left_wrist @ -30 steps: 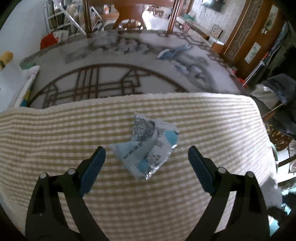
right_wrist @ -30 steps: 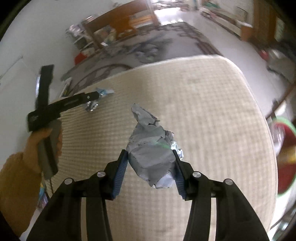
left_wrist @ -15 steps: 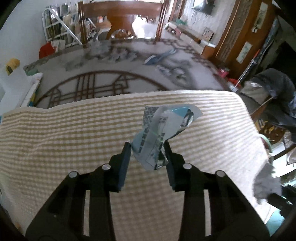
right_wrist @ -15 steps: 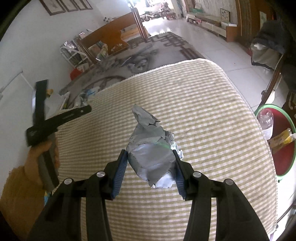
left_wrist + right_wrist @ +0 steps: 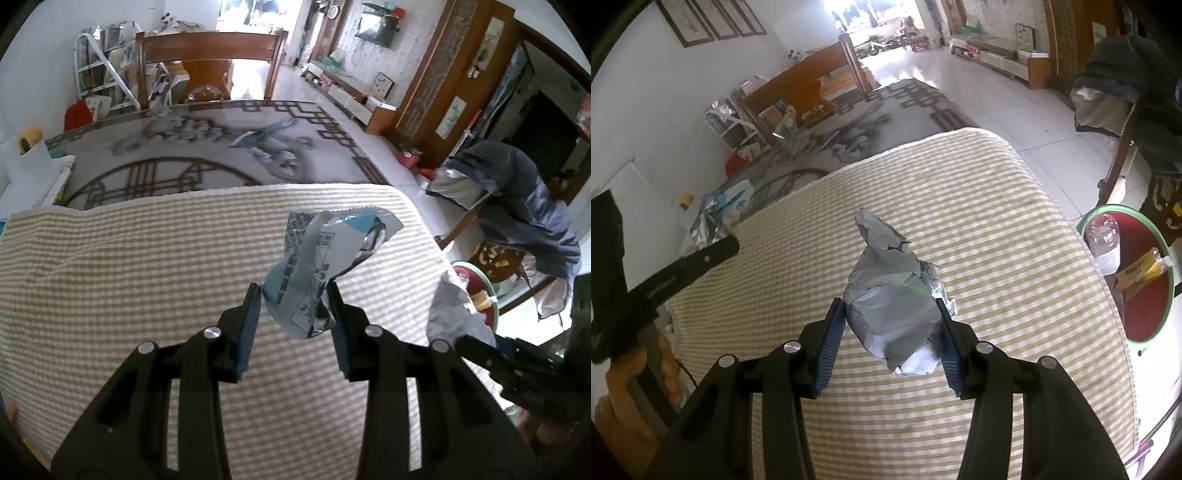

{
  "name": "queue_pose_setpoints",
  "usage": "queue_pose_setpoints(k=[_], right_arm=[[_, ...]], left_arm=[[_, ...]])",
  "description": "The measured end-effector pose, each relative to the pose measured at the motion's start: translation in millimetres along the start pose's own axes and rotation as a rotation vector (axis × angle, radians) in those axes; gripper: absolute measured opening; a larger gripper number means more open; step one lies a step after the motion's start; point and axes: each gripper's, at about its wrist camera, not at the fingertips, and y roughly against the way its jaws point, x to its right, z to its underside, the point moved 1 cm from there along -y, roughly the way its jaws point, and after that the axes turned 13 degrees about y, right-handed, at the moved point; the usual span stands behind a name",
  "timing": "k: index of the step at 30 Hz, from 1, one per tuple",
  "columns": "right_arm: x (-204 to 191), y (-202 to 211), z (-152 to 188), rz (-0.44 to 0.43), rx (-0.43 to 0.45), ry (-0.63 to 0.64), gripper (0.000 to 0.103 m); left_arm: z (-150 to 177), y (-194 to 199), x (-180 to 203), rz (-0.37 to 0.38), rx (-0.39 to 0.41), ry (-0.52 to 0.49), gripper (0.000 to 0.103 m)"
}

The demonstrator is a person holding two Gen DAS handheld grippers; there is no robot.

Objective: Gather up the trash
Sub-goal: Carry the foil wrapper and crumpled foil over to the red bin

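Observation:
My left gripper [image 5: 295,299] is shut on a crumpled blue and silver wrapper [image 5: 325,254] and holds it above the striped cloth [image 5: 147,280]. My right gripper [image 5: 892,314] is shut on a crumpled grey paper wad [image 5: 890,295], also above the striped cloth [image 5: 997,240]. The grey wad and the right gripper show at the right edge of the left wrist view [image 5: 454,314]. The left gripper shows at the left of the right wrist view [image 5: 665,280]. A red basin with a green rim [image 5: 1141,280] stands on the floor right of the table and holds a plastic bottle [image 5: 1104,240] and a yellow wrapper [image 5: 1141,273].
A patterned grey rug [image 5: 207,147] lies beyond the table. A wooden chair [image 5: 207,70] stands behind it. A chair draped with a dark jacket [image 5: 524,199] stands at the right. A white rack [image 5: 99,70] with clutter is at the back left.
My left gripper closed on the blue wrapper and lifted it off the cloth, swinging right. My right gripper kept its hold on the grey wad and moved toward the basin side.

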Motion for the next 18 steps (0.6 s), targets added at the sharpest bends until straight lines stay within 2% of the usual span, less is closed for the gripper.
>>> queue_pose_setpoints(k=[14, 18], right_arm=[[25, 15, 7, 0.033, 0.024, -0.042, 0.047], [49, 25, 13, 0.069, 0.036, -0.075, 0.047]], left_arm=[[19, 6, 39, 0.052, -0.022, -0.057, 0.035], [24, -1, 63, 0.089, -0.048, -0.08, 0.035]])
